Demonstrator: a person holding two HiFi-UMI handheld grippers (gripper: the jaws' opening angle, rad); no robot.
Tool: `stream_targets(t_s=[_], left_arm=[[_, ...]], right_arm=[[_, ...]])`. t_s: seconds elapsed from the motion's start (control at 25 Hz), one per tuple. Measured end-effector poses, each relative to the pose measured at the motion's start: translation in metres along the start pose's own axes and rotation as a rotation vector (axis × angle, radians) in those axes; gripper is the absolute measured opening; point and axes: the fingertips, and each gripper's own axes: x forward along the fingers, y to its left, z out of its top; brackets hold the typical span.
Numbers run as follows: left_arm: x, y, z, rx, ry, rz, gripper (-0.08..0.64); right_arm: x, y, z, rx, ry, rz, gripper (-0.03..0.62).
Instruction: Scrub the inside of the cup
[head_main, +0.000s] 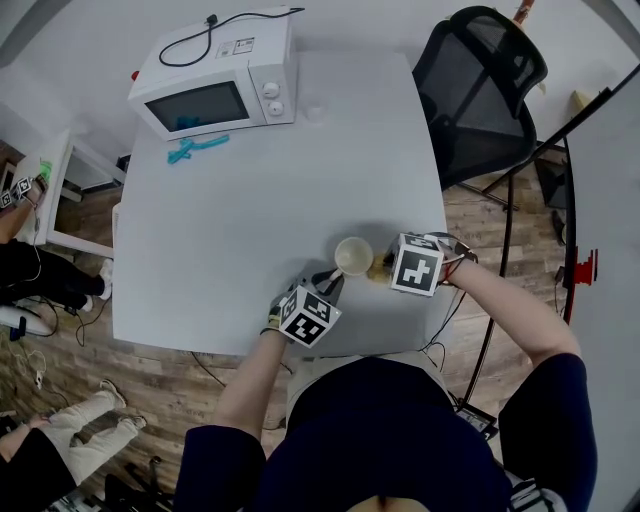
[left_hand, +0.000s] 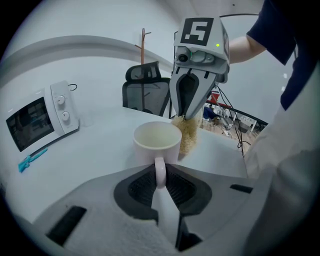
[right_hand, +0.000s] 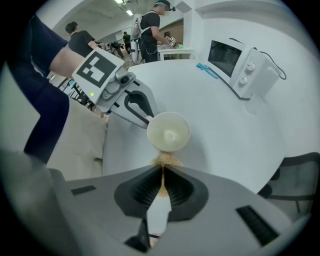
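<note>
A cream cup (head_main: 353, 255) stands upright on the white table (head_main: 250, 230), near its front edge. My left gripper (head_main: 329, 281) is shut on the cup's handle (left_hand: 160, 170), which sits between its pads. The cup (left_hand: 157, 140) looks empty inside. My right gripper (head_main: 384, 266) points steeply down just right of the cup and is shut on a yellow-brown scrub pad (left_hand: 189, 136). The pad (right_hand: 166, 160) hangs from the jaws against the outside of the cup (right_hand: 168, 131), beside its rim and not inside it.
A white microwave (head_main: 215, 85) stands at the table's far left, with a teal tool (head_main: 195, 148) lying in front of it. A black office chair (head_main: 480, 85) is at the table's far right corner. People stand at another table (right_hand: 165, 47) in the background.
</note>
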Motion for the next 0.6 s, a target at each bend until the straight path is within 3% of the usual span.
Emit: stream_targets(t_s=[0.6], left_arm=[[0.001,0.000,0.000,0.013,0.011,-0.008,0.057]], right_arm=[[-0.003,-0.047,0.020,0.006,-0.015,-0.048,0.034]])
